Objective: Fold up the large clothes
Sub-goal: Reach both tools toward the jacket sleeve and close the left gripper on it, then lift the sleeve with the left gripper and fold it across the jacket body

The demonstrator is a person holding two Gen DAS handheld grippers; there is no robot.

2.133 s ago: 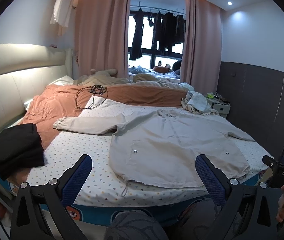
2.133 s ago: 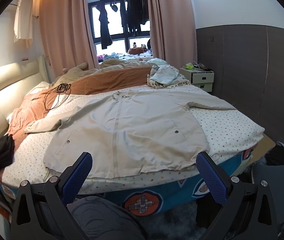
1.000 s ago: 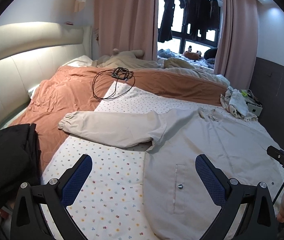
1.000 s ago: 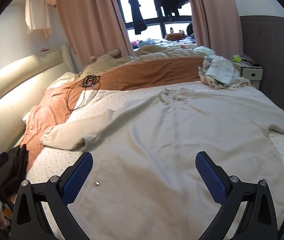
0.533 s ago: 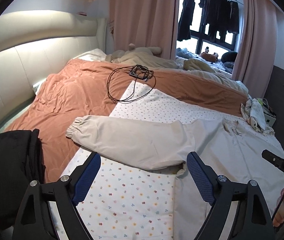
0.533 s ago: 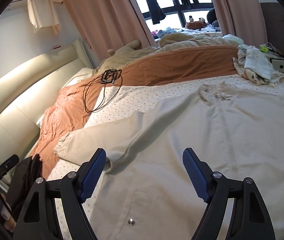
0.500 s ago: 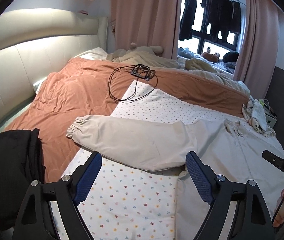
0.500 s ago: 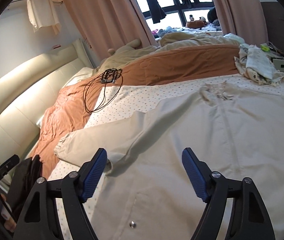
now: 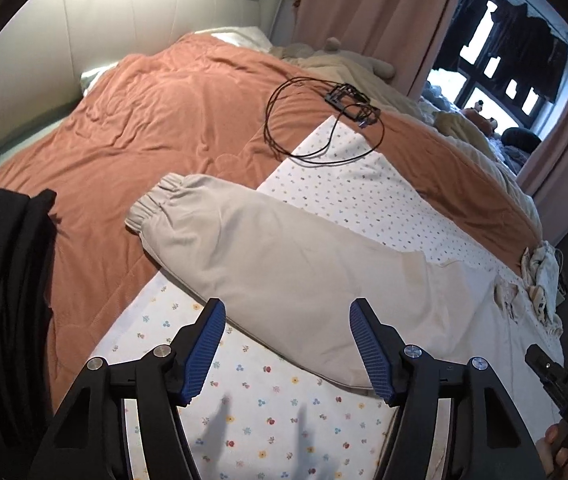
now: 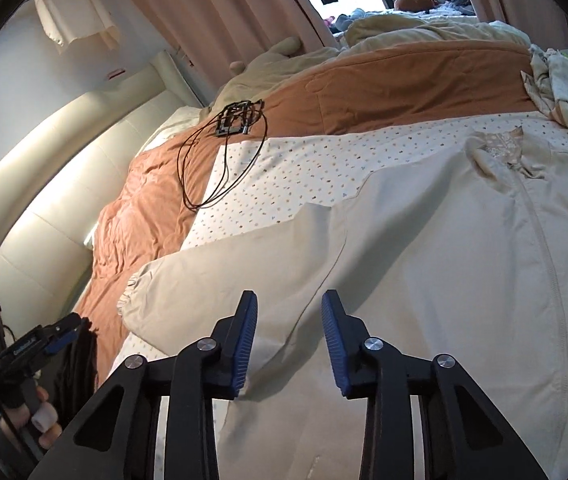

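Jacket (image 10: 424, 280), beige and zip-fronted, lies spread flat on the bed (image 9: 292, 408), body toward the foot edge and one sleeve (image 9: 284, 264) stretched out sideways, its elastic cuff (image 9: 155, 204) resting on the orange quilt (image 9: 131, 128).

Left gripper (image 9: 288, 350): jaws apart and closing, straddling the lower edge of the sleeve near the armpit. Pads are not yet pressing on the fabric.

Right gripper (image 10: 288, 342): jaws narrowly apart and closing, positioned over the sleeve-to-body seam. Fabric lies under and between the fingertips; no firm pinch is visible.

Judged step: securing the sleeve at two points so it can be folded across the jacket body.

Failure risks from this position:
- Sheet pickup. The spotted sheet (image 9: 267, 420) lies directly beneath the sleeve edge; a pinch that goes too deep would likely gather sheet with the jacket and drag the bedding.
- Single-layer grasp. A shallow pinch may catch only the top layer of the sleeve, so the sleeve would twist or balloon when lifted.
- Uneven lift. Both grippers sit near the shoulder; the free cuff may trail and catch on the quilt.
- Snagging. The black cable (image 9: 316, 120) lies well apart from the sleeve, but a wide sweep could reach it.
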